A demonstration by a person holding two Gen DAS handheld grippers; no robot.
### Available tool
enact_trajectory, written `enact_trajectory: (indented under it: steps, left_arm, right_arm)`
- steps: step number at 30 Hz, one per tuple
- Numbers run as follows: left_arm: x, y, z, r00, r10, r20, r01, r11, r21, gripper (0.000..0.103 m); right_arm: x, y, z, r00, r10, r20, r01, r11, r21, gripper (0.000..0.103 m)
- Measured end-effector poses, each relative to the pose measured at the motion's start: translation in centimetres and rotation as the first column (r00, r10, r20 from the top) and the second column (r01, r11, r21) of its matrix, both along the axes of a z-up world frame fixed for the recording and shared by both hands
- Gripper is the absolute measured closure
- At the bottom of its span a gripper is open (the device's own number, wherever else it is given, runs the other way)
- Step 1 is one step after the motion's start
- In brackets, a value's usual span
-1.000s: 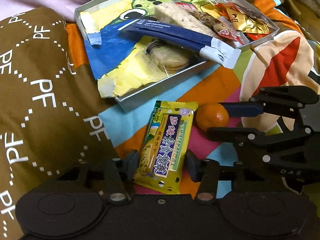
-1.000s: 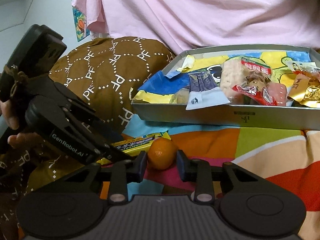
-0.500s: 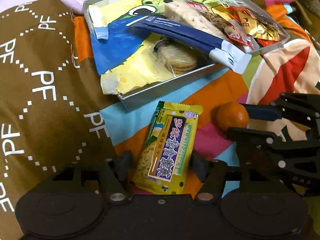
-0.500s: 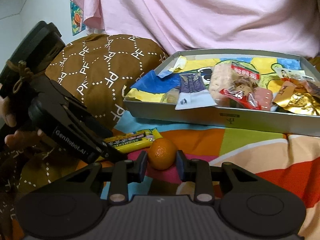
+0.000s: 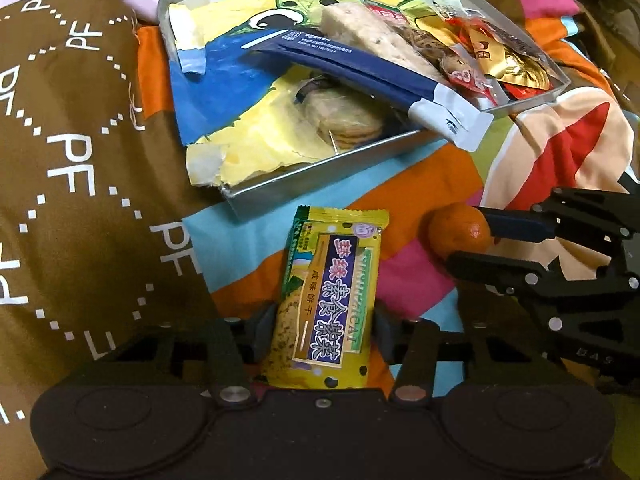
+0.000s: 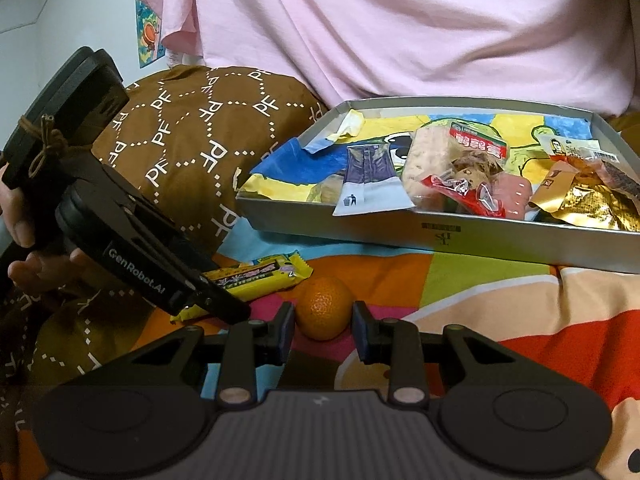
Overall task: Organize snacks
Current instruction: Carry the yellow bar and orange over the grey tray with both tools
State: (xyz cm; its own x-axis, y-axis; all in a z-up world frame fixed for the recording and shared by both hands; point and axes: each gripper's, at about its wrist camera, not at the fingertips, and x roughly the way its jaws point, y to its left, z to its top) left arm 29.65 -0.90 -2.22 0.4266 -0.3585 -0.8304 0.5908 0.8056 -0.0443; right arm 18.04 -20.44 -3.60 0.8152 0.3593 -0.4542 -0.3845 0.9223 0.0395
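A yellow biscuit packet (image 5: 328,304) lies on the patchwork blanket just short of the metal tray (image 5: 320,178). It sits between the pads of my left gripper (image 5: 322,328), whose jaws are closing and touch its two long edges. In the right wrist view this packet (image 6: 256,276) pokes out from under the left gripper (image 6: 224,304). A small orange (image 6: 324,308) rests on the blanket with my right gripper (image 6: 323,328) shut on it, a pad on each side. The left wrist view shows the same orange (image 5: 458,230) in the right gripper (image 5: 468,240).
The tray (image 6: 400,236) holds a blue sachet (image 5: 360,68) that overhangs its rim, round biscuits (image 5: 340,120), a pale bar and red and gold wrappers (image 6: 580,200). A brown patterned cushion (image 5: 80,160) lies to the left. A person in a pink shirt (image 6: 400,20) sits behind the tray.
The left jaws spread wider around the yellow packet, then came back in onto its edges. The left view swung slightly toward the tray. The right gripper kept still on the orange.
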Motion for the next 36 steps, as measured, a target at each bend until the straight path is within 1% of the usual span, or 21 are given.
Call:
enact_trajectory:
  steps: [2,5,6,11,12,15,19,21,23,26,28,30,33,34,36]
  left_arm:
    - [-0.3,-0.6,0.1,1.000,0.019,0.017,-0.019,1.000,0.019,0.052]
    - [-1.7,-1.8,0.4,0.996,0.043,0.083,-0.049,0.996,0.070,0.052]
    - [-2.3,-2.3,0.5,0.992,0.049,0.116,-0.060,0.994,0.093,0.052]
    - [-4.4,-4.0,0.4,0.970,0.096,0.223,-0.135,0.977,0.166,0.054]
    - [-4.9,-4.4,0.3,0.964,0.088,0.251,-0.138,0.973,0.186,0.054]
    - [-6.0,-4.8,0.2,0.950,0.071,0.303,-0.144,0.963,0.226,0.054]
    - [-7.2,-5.0,0.2,0.934,0.069,0.350,-0.168,0.950,0.262,0.054]
    - [-8.0,-5.4,0.0,0.917,0.039,0.398,-0.174,0.935,0.310,0.054]
    - [-9.0,-5.8,-0.4,0.895,-0.015,0.446,-0.166,0.916,0.365,0.054]
    - [-10.1,-6.0,-0.6,0.873,-0.065,0.483,-0.165,0.894,0.417,0.054]
    - [-10.6,-6.0,-0.6,0.858,-0.071,0.508,-0.182,0.884,0.431,0.054]
    - [-10.9,-5.9,-0.4,0.838,-0.076,0.540,-0.203,0.876,0.438,0.054]
    - [-11.0,-5.8,0.1,0.816,-0.057,0.575,-0.236,0.875,0.422,0.054]
    - [-11.0,-5.7,0.4,0.813,-0.039,0.580,-0.248,0.879,0.406,0.054]
    - [-11.0,-5.2,1.4,0.811,0.029,0.584,-0.275,0.901,0.336,0.054]
  right_arm:
    - [-0.1,0.1,0.1,1.000,-0.001,0.007,0.001,1.000,-0.017,0.069]
    - [-0.4,0.3,0.2,1.000,-0.005,0.028,0.006,0.998,-0.059,0.069]
    - [-0.5,0.4,0.2,0.999,-0.004,0.035,0.007,0.997,-0.072,0.069]
    - [-1.1,0.9,0.0,0.998,0.000,0.066,0.009,0.991,-0.132,0.069]
    - [-1.3,1.1,0.0,0.997,0.001,0.075,0.010,0.989,-0.149,0.069]
    - [-1.8,1.4,0.0,0.994,0.005,0.107,0.017,0.980,-0.200,0.069]
    - [-2.3,1.6,0.1,0.990,0.006,0.138,0.027,0.971,-0.236,0.069]
    - [-2.6,1.7,0.1,0.988,0.007,0.157,0.034,0.966,-0.256,0.069]
    - [-2.8,1.6,0.2,0.985,0.009,0.170,0.037,0.963,-0.268,0.069]
    - [-3.0,1.6,0.3,0.983,0.011,0.186,0.042,0.959,-0.281,0.069]
    - [-3.2,1.7,0.3,0.980,0.016,0.196,0.043,0.956,-0.289,0.069]
    - [-3.4,1.7,0.4,0.976,0.016,0.216,0.049,0.954,-0.294,0.069]
    - [-3.7,1.6,0.8,0.969,0.013,0.248,0.063,0.953,-0.296,0.069]
    - [-3.8,1.6,0.9,0.966,0.011,0.258,0.068,0.953,-0.294,0.069]
    - [-4.0,1.4,1.3,0.959,0.001,0.282,0.084,0.954,-0.288,0.069]
